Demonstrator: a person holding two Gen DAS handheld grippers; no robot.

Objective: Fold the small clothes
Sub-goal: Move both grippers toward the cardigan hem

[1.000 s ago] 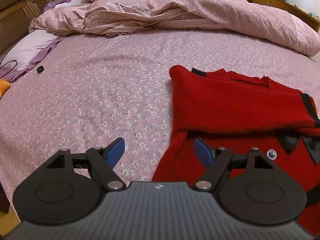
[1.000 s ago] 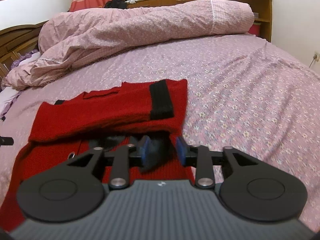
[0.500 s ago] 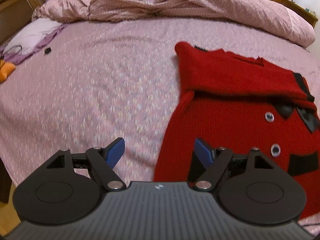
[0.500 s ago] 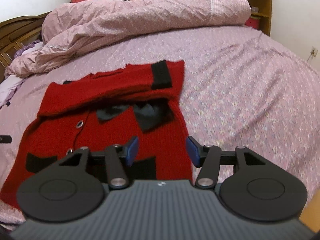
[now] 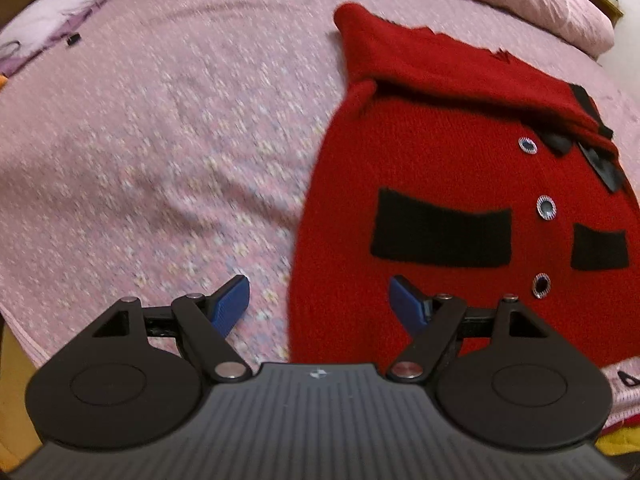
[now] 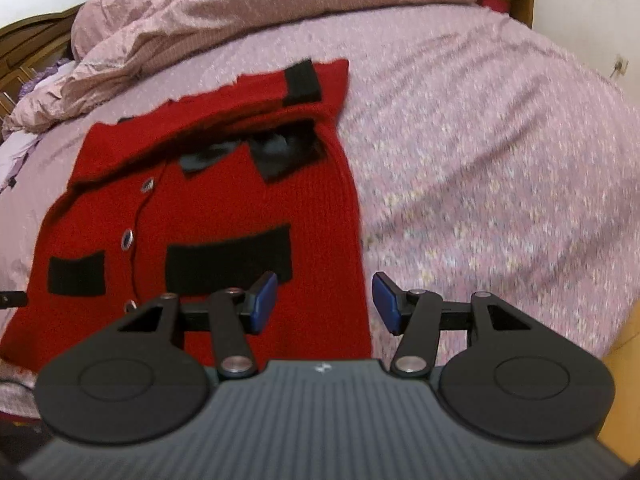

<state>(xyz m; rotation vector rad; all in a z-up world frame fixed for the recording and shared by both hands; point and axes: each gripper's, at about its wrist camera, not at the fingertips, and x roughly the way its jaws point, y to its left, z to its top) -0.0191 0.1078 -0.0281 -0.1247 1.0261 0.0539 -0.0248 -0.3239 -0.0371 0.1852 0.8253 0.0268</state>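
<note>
Pink floral bed (image 5: 160, 140); red cardigan (image 5: 440, 168) lies flat. Left gripper (image 5: 319, 304) and right gripper (image 6: 325, 302) hover wide, empty, over its hem corners; a shallow pinch risks catching only one layer.

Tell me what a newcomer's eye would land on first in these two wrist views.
The red knitted cardigan grabs the eye first: it lies flat on the pink floral bedspread with its sleeves folded across the top, black pocket patches and shiny buttons facing up. Next come the left gripper and right gripper, both open with nothing gripped, poised over the cardigan's near hem corners. Behind, a crumpled pink duvet is heaped along the bed's far side.
</note>
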